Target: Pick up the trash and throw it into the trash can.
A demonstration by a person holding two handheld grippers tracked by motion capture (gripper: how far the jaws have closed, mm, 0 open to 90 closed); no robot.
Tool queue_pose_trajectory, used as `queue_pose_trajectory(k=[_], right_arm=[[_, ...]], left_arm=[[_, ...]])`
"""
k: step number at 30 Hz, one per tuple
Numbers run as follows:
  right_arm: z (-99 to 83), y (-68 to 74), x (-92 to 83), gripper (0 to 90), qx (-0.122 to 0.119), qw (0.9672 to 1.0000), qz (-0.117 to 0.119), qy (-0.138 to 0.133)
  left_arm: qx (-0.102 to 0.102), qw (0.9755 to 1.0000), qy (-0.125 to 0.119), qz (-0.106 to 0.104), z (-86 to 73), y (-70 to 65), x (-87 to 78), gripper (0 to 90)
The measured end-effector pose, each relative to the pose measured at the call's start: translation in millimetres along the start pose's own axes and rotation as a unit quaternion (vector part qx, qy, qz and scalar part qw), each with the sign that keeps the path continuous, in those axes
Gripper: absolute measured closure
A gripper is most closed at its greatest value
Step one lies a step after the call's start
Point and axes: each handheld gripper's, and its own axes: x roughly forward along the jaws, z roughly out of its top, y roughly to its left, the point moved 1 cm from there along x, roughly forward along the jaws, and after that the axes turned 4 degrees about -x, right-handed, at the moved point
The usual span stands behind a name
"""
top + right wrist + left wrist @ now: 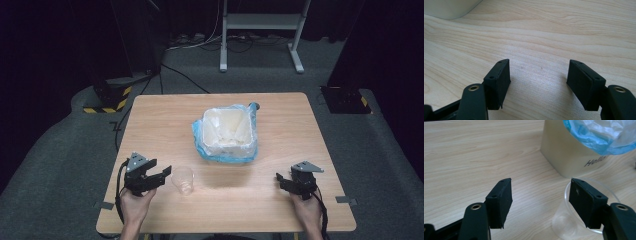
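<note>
grey carpet and dark curtains are seen around a wooden table (280,200), with a white metal frame (260,22) standing on the floor beyond its far edge. near the middle of the table a cream bin (227,131) is set, lined with a blue plastic bag (200,145) folded over its rim; the word "hello" is printed on its side, as read in the left gripper view. the left gripper (162,176) is held at the near left of the table with its jaws spread wide and nothing clasped. the right gripper (281,181) is held at the near right, well apart from the bin, its jaws also spread wide over bare wood. a clear plastic cup (183,180) is stood upright just beside the left gripper; in the left gripper view the cup (564,225) is partly covered by one jaw.
</note>
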Motion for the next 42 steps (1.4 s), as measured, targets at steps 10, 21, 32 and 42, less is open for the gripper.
queue_pose_trajectory(k=[10, 21, 32, 42], right_arm=[[0.0, 0.0, 0.0, 34.3, 0.000, 1.0000, 0.000, 0.000], [0.0, 0.0, 0.0, 34.3, 0.000, 1.0000, 0.000, 0.000], [0.0, 0.2, -0.1, 34.3, 0.002, 1.0000, -0.001, 0.001], [0.1, 0.2, 0.0, 34.3, 0.001, 1.0000, 0.000, 0.000]], left_arm=[[0.021, 0.9995, 0.015, -0.019, 0.9, -10.6, 12.5, 40.5], [0.043, 0.9985, 0.028, -0.019, -1.4, -16.8, 24.1, 59.2], [0.044, 0.9981, 0.022, -0.036, -3.7, -18.0, 29.1, 79.5], [0.049, 0.9975, 0.022, -0.046, -1.7, -19.4, 30.2, 85.4]])
